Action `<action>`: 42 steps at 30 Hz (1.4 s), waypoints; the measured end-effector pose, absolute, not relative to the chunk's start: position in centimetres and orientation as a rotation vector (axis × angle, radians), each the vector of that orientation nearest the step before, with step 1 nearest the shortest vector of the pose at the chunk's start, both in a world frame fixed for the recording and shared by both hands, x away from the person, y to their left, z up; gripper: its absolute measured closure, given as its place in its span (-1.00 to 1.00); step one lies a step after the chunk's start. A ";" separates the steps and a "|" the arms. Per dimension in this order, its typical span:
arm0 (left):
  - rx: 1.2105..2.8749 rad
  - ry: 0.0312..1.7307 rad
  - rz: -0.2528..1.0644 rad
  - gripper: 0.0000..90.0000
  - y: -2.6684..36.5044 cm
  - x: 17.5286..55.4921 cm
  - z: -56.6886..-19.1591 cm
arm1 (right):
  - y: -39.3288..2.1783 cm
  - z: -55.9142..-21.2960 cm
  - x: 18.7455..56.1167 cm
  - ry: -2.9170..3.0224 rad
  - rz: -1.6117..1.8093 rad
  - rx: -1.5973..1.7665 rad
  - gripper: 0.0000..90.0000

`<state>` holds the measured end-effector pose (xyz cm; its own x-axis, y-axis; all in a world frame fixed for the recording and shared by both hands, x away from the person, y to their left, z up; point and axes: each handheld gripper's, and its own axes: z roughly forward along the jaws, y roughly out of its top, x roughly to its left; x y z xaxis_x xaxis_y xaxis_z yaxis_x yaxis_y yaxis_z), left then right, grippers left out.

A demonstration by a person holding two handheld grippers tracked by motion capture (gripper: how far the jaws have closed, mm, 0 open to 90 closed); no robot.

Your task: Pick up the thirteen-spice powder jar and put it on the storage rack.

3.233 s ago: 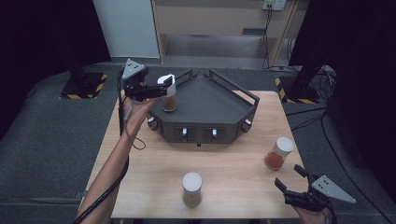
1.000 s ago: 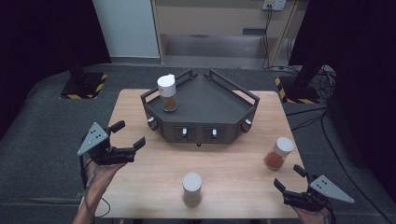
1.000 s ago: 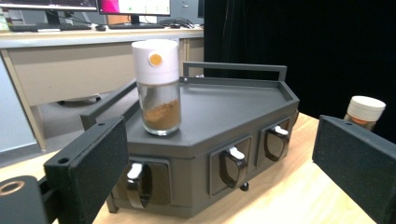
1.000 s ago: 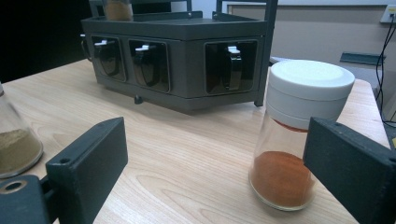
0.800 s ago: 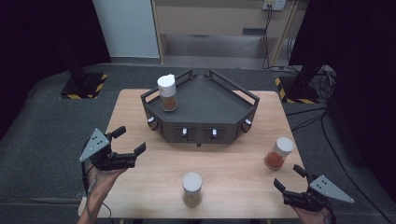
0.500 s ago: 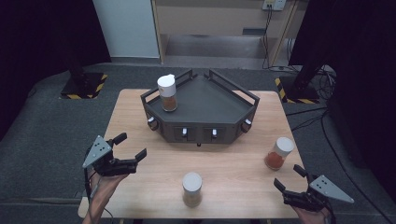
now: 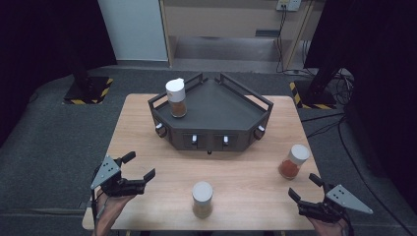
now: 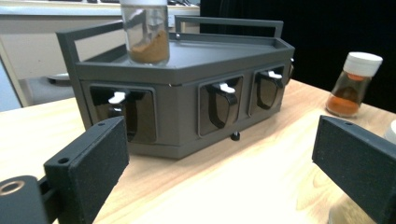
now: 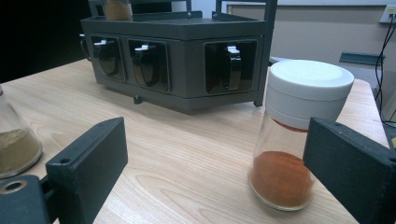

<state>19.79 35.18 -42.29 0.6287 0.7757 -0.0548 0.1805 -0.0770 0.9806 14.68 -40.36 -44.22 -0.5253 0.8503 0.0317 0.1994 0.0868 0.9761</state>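
Jaws spread wide and empty, the left gripper (image 7: pixel 132 179) hovers at the table's (image 7: pixel 246 167) near-left corner. Upright near the near edge, the pale-spice jar (image 7: pixel 202 199) stands just rightward, probably its target; the right gripper (image 7: pixel 309 195), also open, is farther off.

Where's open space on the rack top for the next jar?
The rack top is bare right of the jar on the rack, out to the right rail. That left corner is crowded. Tabletop is also free between the two loose jars.

The rack's jar (image 8: pixel 145 30) loses its lid at the frame's top — (likewise the right gripper view).
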 end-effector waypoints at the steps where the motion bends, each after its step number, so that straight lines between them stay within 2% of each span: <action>1: 1.610 0.809 0.593 -0.94 35.2 19.8 -42.4 | -40.4 -44.2 14.7 1.799 1.473 1.035 -0.85; 23: 1.658 0.805 0.545 -0.94 36.7 19.2 -45.6 | -40.4 -44.3 14.7 1.798 1.476 1.031 -0.85; 42: 1.650 0.835 0.515 -0.96 38.4 19.3 -46.4 | -40.4 -44.3 14.8 1.801 1.484 1.025 -0.85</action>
